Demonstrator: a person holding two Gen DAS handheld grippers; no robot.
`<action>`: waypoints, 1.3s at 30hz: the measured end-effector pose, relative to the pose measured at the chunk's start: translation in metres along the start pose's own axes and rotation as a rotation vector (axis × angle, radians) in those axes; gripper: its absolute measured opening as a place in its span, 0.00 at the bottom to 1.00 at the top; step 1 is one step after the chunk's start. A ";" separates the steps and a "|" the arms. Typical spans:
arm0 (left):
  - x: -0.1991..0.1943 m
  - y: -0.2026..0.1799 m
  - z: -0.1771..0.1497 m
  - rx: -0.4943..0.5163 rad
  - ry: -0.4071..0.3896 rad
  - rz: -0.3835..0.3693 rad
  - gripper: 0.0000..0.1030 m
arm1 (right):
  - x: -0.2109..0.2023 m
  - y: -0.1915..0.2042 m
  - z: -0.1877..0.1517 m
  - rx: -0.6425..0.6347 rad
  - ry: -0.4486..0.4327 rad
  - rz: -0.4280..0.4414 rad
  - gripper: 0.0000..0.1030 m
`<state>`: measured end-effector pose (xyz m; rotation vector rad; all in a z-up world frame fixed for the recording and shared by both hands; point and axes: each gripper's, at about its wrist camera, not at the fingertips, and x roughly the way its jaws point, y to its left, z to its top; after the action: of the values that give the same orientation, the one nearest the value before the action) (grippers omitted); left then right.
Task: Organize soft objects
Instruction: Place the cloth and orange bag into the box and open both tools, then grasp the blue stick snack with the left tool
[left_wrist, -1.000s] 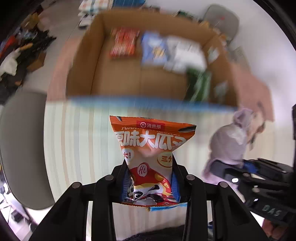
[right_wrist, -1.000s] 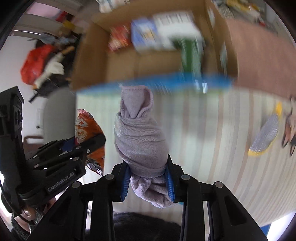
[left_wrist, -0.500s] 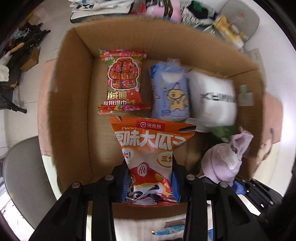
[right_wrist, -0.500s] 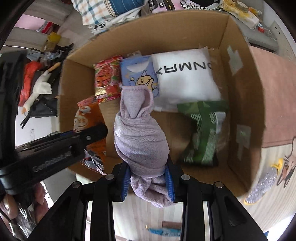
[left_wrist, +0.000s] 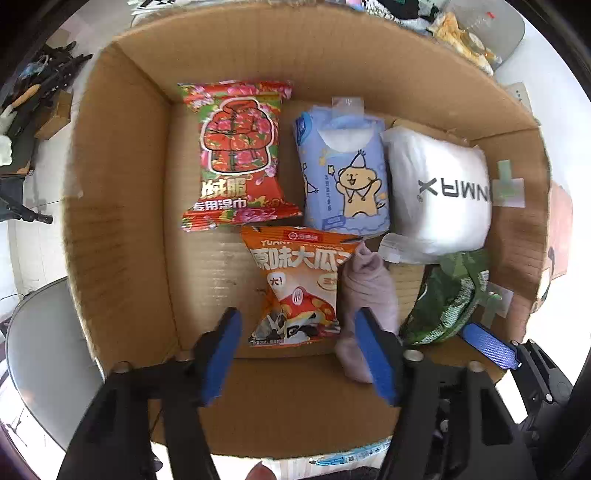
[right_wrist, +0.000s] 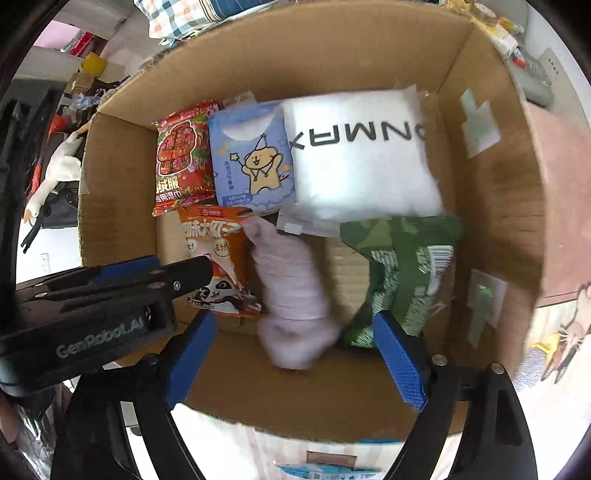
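An orange snack bag (left_wrist: 299, 288) lies in the cardboard box (left_wrist: 122, 221), free of my left gripper (left_wrist: 295, 332), which is open above it. A lilac rolled cloth (right_wrist: 291, 288) lies beside the bag (right_wrist: 218, 254), free of my open right gripper (right_wrist: 291, 339). The cloth also shows in the left wrist view (left_wrist: 365, 288). The box (right_wrist: 491, 229) also holds a red wipes pack (left_wrist: 236, 155), a blue tissue pack (left_wrist: 347, 177), a white pillow pack (left_wrist: 439, 192) and a green bag (left_wrist: 450, 295).
The box walls rise around the items. My left gripper's body (right_wrist: 92, 306) crosses the left of the right wrist view. Clutter lies on the floor at the far left (right_wrist: 55, 173). A striped surface (right_wrist: 332, 454) lies below the box's near wall.
Both grippers moved over the box and opened. The orange bag and the lilac cloth dropped onto the box floor side by side.
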<state>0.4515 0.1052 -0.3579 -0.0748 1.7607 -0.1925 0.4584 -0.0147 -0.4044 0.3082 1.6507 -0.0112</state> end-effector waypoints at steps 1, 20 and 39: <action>-0.003 0.000 -0.003 -0.004 -0.005 -0.005 0.63 | -0.003 0.000 0.000 -0.007 0.002 -0.007 0.86; -0.080 -0.009 -0.107 0.009 -0.345 0.118 0.98 | -0.074 -0.004 -0.087 -0.069 -0.199 -0.196 1.00; -0.118 -0.035 -0.217 0.117 -0.575 0.189 0.98 | -0.152 -0.036 -0.195 -0.043 -0.376 -0.095 1.00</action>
<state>0.2609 0.1085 -0.1974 0.1127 1.1723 -0.1196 0.2714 -0.0417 -0.2411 0.1815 1.2886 -0.0996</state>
